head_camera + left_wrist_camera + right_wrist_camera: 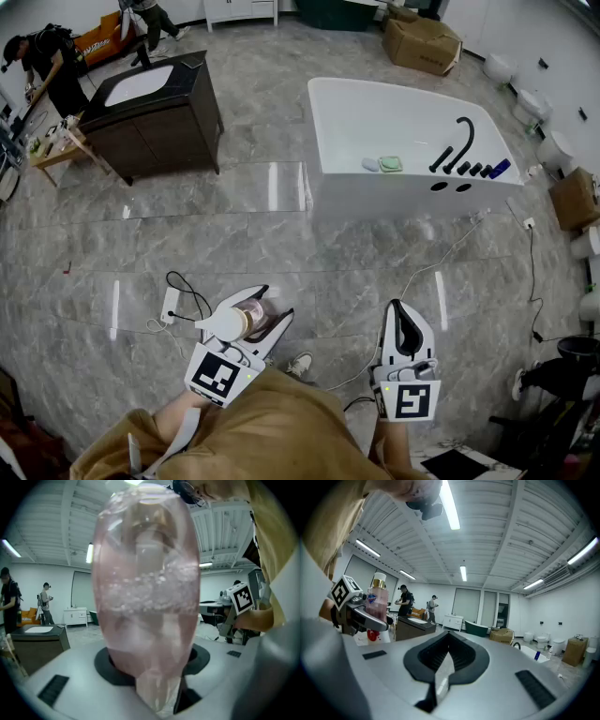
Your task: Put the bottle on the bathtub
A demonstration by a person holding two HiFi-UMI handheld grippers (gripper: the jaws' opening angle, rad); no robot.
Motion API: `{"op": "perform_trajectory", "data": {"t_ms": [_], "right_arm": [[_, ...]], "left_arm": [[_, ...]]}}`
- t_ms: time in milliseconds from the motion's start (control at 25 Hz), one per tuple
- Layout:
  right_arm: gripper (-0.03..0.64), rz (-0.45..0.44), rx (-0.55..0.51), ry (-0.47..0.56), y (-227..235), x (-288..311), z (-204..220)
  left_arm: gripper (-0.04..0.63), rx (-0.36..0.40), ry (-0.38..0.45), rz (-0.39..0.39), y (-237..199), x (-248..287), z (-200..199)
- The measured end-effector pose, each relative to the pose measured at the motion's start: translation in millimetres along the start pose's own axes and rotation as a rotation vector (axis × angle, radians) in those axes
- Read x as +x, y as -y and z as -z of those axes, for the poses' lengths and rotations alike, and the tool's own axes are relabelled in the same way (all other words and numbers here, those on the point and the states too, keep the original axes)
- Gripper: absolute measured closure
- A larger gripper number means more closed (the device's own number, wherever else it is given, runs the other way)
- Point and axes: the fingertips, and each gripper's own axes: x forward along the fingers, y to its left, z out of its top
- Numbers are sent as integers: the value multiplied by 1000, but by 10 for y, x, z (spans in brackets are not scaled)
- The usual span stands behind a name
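A clear bottle (246,322) of pinkish liquid with a white cap lies sideways in my left gripper (258,314), which is shut on it low over the grey floor. In the left gripper view the bottle (145,597) fills most of the picture, bubbles showing in the liquid. My right gripper (401,314) is beside it, pointing away from me, jaws shut with nothing between them (447,641). The right gripper view shows the bottle (377,603) at far left. The white bathtub (356,108) stands well ahead and to the right, apart from both grippers.
On the tub's rim are a black faucet (459,145), a small blue bottle (500,169) and green soap items (389,164). A dark vanity cabinet (155,112) stands at the far left. Cables (187,295) lie on the floor. A cardboard box (422,42) and toilets (553,145) are beyond.
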Motion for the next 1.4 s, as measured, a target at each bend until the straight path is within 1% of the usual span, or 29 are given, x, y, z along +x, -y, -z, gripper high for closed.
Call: {"op": "perform_trajectory", "data": {"t_ms": [200,360,520,680,800,960,1160,1400], "right_arm": [[612,7,-18,-26,-221,26,6],[612,16,9,-12,-367,109,-58],[612,25,7,1,-538,204,-134],[611,45,-20,-4,-690,304,-147],[611,45,-7,-9,-778,347,-140],[611,70,9,-30,-739,451,-83],[611,75,7,-25,-658,699,-56],[611,70,27,-23,-248,1126,92]], "left_arm": [[376,-6,1,15,-148,-177,65],[376,0,18,18,-310,-298,90],[376,40,39,33,-507,-418,170],[376,30,39,37,-693,-451,222],[376,34,48,49,-788,-430,271],[376,30,42,68,-872,-329,278],[376,23,32,81,-1029,-138,278],[376,37,23,63,-1206,381,231]]}}
